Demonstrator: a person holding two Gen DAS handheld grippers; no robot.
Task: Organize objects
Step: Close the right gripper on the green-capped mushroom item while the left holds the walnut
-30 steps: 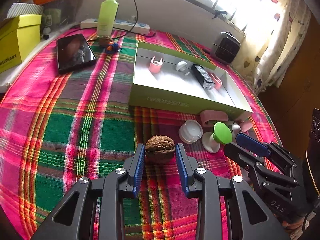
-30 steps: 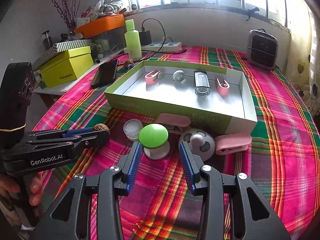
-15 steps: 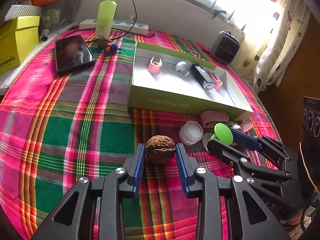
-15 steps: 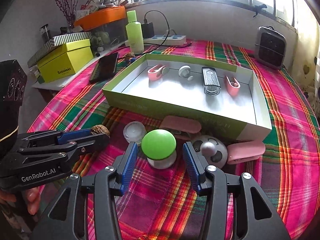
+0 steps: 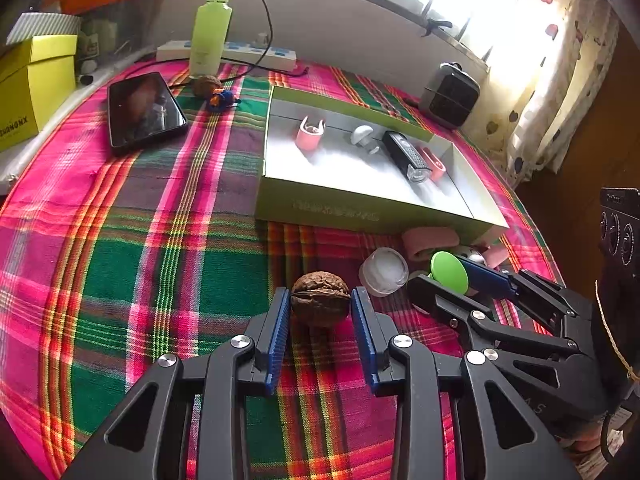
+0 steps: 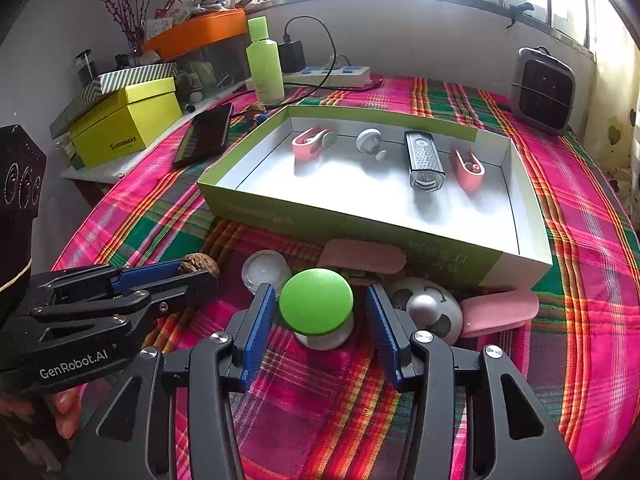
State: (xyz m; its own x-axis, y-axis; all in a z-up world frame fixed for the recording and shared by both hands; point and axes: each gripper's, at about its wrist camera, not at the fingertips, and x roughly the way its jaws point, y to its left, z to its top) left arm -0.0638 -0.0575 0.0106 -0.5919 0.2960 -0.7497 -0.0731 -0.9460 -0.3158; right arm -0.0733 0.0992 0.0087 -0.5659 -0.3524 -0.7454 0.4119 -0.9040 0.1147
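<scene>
A brown walnut [image 5: 320, 300] rests on the plaid cloth, and my left gripper [image 5: 319, 294] is shut on it, both blue pads against its sides. A green-capped mushroom-shaped piece [image 6: 316, 306] stands upright between the fingers of my right gripper [image 6: 320, 292], which is open with a small gap on each side of the cap. In the left wrist view the right gripper [image 5: 440, 276] reaches in from the right around the green cap [image 5: 449, 266]. The green-walled box [image 6: 360, 224] behind holds two pink clips, a small white mushroom and a silver grater.
In front of the box lie a clear round lid [image 6: 266, 274], two pink clips [image 6: 362, 256], and a silver ball-shaped piece [image 6: 430, 312]. Farther back are a phone [image 5: 144, 110], a second walnut [image 5: 206, 85], a green bottle [image 5: 210, 28], a yellow box [image 6: 128, 120] and a small dark heater [image 6: 544, 90].
My right gripper's jaws have widened and it has come forward, so the green-capped piece now stands between its fingers. The left gripper and walnut have stayed put.
</scene>
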